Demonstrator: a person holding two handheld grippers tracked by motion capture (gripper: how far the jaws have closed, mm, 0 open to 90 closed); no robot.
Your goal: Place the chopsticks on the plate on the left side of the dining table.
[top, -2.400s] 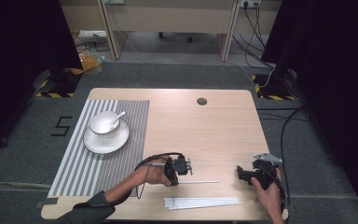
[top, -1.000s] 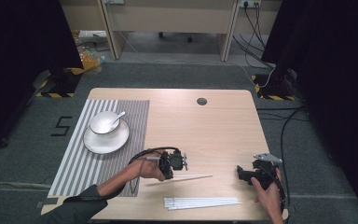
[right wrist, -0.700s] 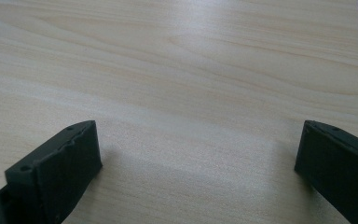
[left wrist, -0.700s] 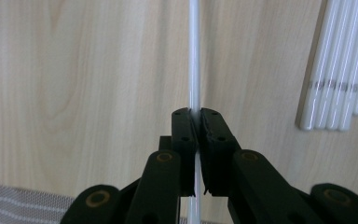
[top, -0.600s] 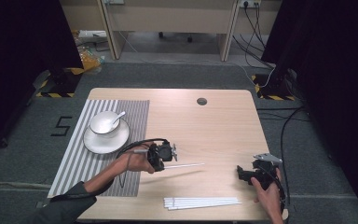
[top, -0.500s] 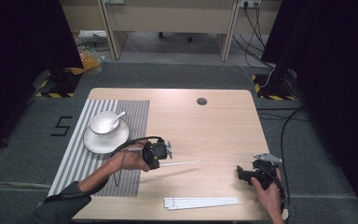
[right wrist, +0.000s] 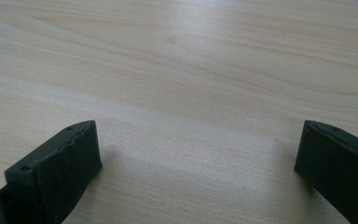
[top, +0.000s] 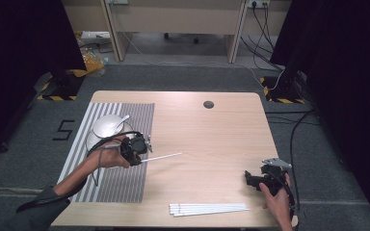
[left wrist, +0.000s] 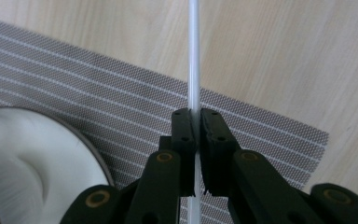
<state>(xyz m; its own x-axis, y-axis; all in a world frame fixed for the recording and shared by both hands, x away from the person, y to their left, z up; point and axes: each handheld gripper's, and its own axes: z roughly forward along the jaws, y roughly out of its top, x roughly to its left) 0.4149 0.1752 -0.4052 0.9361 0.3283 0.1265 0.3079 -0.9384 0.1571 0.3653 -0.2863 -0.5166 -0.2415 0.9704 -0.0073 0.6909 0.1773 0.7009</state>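
My left gripper (top: 142, 147) is shut on a thin white chopstick (top: 164, 157) and holds it above the right edge of the striped placemat (top: 115, 183). In the left gripper view the chopstick (left wrist: 193, 56) runs straight up from between the closed jaws of the left gripper (left wrist: 198, 122). Just left of that gripper stands a white bowl (top: 107, 126) with a spoon in it on a white plate (left wrist: 37, 158). Near the table's front right corner my right gripper (top: 253, 179) rests open over bare wood, nothing between the jaws of the right gripper (right wrist: 198, 154).
A bundle of several white chopsticks (top: 207, 209) lies along the front edge of the wooden table (top: 212, 139). A round cable hole (top: 208, 104) sits near the far edge. Dark curtains and floor cables surround the table.
My left gripper has carried the chopstick leftward and a little away from the front edge, from mid-table to the placemat's right edge. The right gripper has stayed still.
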